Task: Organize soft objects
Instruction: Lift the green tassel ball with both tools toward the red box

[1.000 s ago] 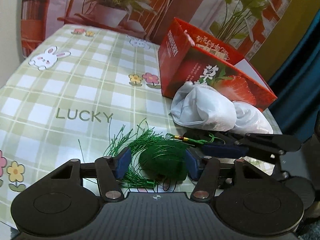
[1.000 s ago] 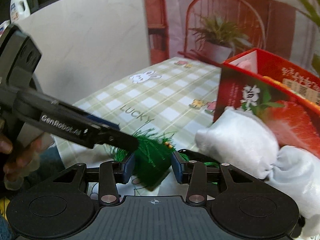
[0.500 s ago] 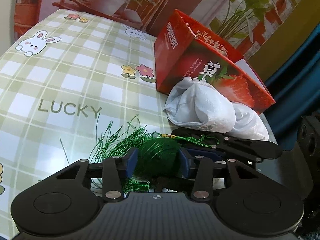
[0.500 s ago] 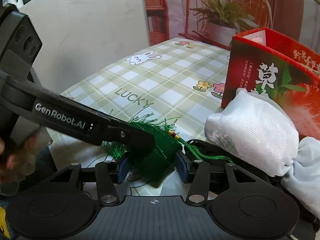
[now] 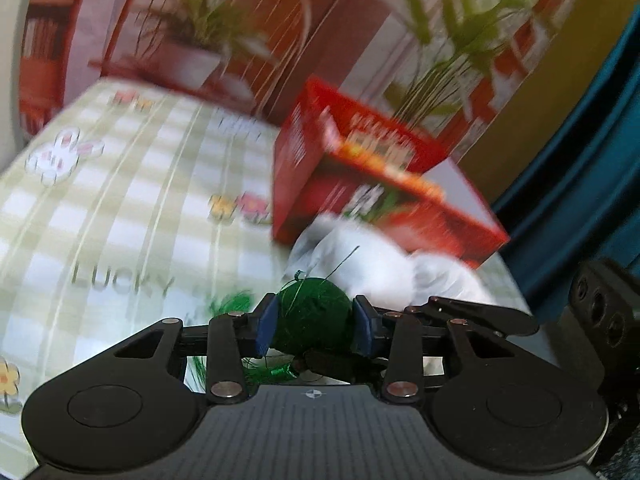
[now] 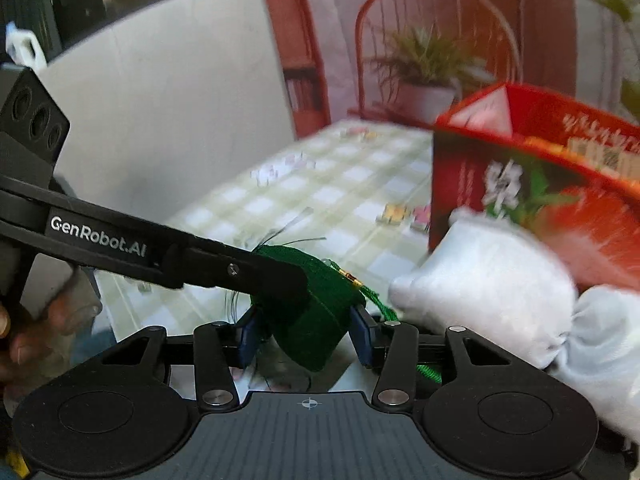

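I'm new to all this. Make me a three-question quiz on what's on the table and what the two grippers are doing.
1. True or false: the left gripper and right gripper both clamp the green tassel.
2. What lies against the red box? A) a book B) white cloth bundles C) a cup
3. Fill in: the word printed on the tablecloth is ____.

Key: 1 true; 2 B, the white cloth bundles; 3 LUCKY.
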Motion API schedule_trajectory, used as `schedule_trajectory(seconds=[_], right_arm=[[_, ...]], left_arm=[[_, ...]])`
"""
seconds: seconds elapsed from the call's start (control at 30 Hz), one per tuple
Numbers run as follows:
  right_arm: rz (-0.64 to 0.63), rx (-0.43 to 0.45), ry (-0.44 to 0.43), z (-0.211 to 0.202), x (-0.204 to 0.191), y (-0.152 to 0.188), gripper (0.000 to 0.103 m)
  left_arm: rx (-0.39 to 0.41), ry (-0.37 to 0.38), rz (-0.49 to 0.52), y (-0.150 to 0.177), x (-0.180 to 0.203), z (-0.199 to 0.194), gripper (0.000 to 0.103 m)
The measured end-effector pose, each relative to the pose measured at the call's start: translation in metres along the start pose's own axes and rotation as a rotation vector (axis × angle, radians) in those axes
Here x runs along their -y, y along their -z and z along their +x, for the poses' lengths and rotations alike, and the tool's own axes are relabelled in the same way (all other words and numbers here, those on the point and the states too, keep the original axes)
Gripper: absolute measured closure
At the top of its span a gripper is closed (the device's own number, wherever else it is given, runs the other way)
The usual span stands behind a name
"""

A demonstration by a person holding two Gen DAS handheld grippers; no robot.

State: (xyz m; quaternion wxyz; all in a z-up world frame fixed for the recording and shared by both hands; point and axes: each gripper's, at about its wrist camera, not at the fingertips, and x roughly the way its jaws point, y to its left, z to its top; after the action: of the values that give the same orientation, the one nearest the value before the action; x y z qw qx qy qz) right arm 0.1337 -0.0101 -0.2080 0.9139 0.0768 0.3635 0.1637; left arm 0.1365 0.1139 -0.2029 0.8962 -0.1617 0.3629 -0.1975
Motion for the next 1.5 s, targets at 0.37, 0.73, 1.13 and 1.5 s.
schedule_trajectory(seconds=[0.37,0.73,1.13,1.5], right_arm=[[-0.039,0.234,0.049,-0.069,0.02,-0.045,0.06],[-0.046,0.4,0.154,-0.125,0.076,-0.091,0.06],[-0.013,0.404,0.277,-0.136,0.158,-0.104,0.06],[0.16,0.24,0.318,-0.085,0.209,-0.062,0.06]], left_arm=[[0.151,0.057,0.117,-0.055,0.069,-0.028,0.061],[0.231,0.146,0.244,-0.121,0.15,-0.005,0.061],[0.126,0.209,0.298,-0.157,0.181,0.081,0.061],[-0.075,0.166,0.251,-0.136,0.154,0.17,0.061]])
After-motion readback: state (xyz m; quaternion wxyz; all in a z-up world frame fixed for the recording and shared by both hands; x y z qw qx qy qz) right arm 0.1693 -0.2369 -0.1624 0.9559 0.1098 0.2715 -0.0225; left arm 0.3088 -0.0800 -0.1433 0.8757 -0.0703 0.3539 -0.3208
